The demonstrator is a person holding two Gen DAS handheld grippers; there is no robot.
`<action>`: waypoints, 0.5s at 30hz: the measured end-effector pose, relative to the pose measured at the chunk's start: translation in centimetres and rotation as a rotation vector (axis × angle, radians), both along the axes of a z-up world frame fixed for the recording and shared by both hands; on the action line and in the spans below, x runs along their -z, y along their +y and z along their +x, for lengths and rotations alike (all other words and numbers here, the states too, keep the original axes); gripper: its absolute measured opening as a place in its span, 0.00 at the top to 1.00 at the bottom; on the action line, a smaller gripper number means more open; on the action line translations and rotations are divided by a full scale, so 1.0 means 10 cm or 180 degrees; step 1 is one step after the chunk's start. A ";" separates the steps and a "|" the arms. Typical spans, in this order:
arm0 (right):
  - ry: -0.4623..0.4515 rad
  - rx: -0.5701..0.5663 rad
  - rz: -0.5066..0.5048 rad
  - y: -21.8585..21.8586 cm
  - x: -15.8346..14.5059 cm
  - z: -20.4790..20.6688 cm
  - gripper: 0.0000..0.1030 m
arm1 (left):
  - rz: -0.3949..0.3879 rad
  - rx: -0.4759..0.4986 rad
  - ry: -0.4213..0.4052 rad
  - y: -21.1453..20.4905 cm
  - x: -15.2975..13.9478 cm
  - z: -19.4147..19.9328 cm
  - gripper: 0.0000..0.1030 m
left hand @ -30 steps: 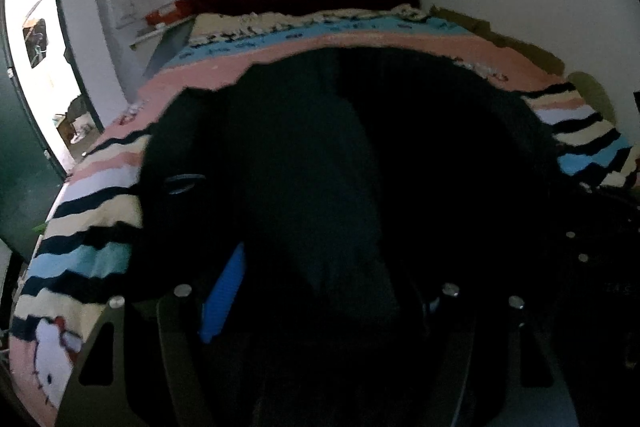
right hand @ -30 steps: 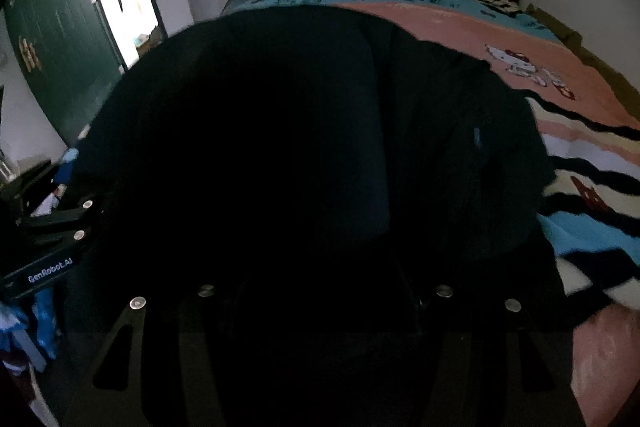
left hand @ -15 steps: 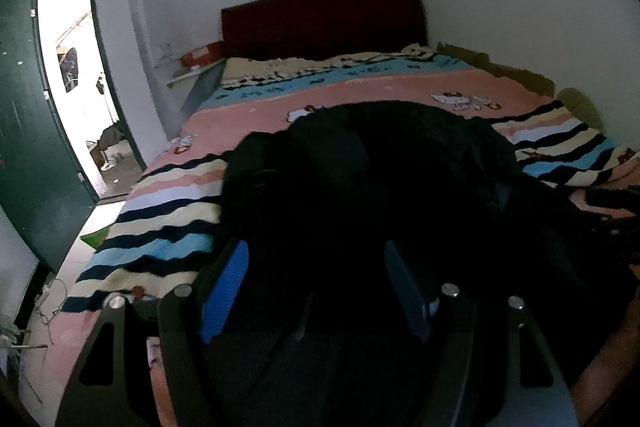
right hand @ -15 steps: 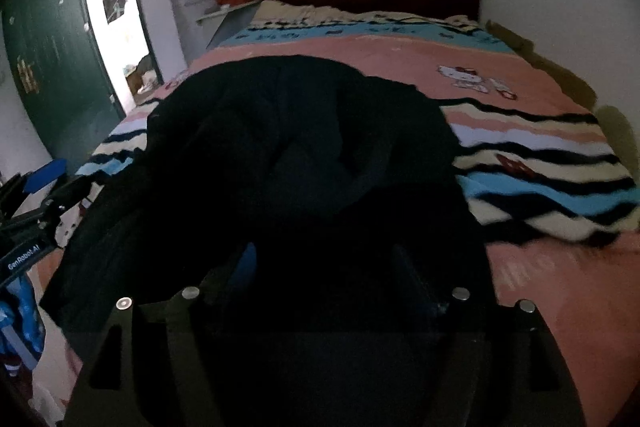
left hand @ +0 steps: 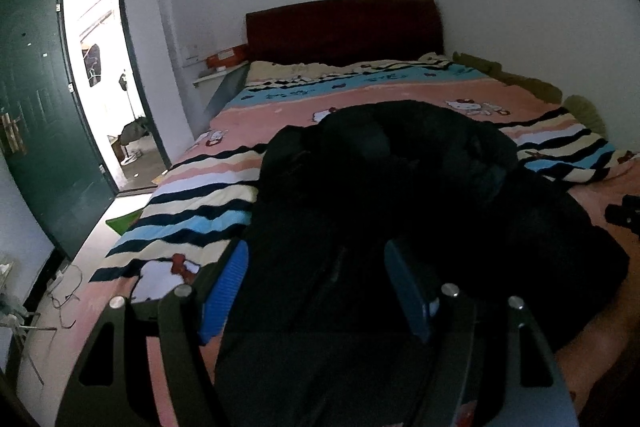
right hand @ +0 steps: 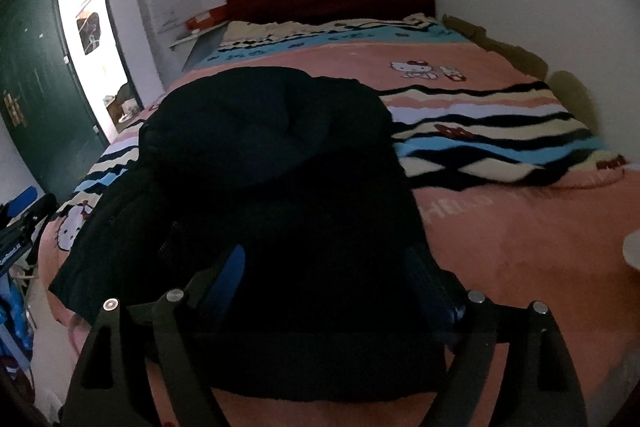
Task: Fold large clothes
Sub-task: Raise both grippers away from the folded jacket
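A black coat (left hand: 392, 187) lies bunched on the bed (left hand: 400, 95), stretching toward 12 o'clock from both tongs. The left tongs (left hand: 320, 291) stand wide apart, gripping nothing. The right tongs (right hand: 332, 283) have just been opening, coat beneath their spread jaws, unpressed.

I can make out faint pale capital letters on the pink part of the bedspread (right hand: 520, 227), near its right edge, starting "HELLO"; the rest is too washed out to read. White lettering stands on my other gripper (right hand: 16, 239) at the left edge of the right wrist view, too small and cut off to read.
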State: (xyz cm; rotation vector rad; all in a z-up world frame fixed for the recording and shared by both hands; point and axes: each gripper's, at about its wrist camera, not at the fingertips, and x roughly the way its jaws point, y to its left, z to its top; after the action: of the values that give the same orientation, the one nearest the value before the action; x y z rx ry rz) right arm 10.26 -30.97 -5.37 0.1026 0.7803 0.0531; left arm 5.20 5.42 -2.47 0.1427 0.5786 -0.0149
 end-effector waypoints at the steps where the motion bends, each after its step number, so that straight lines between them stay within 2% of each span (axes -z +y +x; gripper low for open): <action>1: -0.0004 0.0018 0.0014 -0.03 0.01 -0.03 0.19 | 0.0001 -0.0018 -0.0002 0.02 0.00 -0.02 0.33; 15: -0.0012 0.0234 0.0100 -0.32 0.08 -0.21 0.12 | -0.0049 -0.0272 0.0165 0.33 0.19 -0.11 0.32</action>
State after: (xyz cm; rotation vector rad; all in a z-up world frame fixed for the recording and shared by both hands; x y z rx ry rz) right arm 8.12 -34.22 -6.18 0.1607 0.7714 -0.0041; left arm 4.09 8.75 -4.34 0.1026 0.6358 0.0601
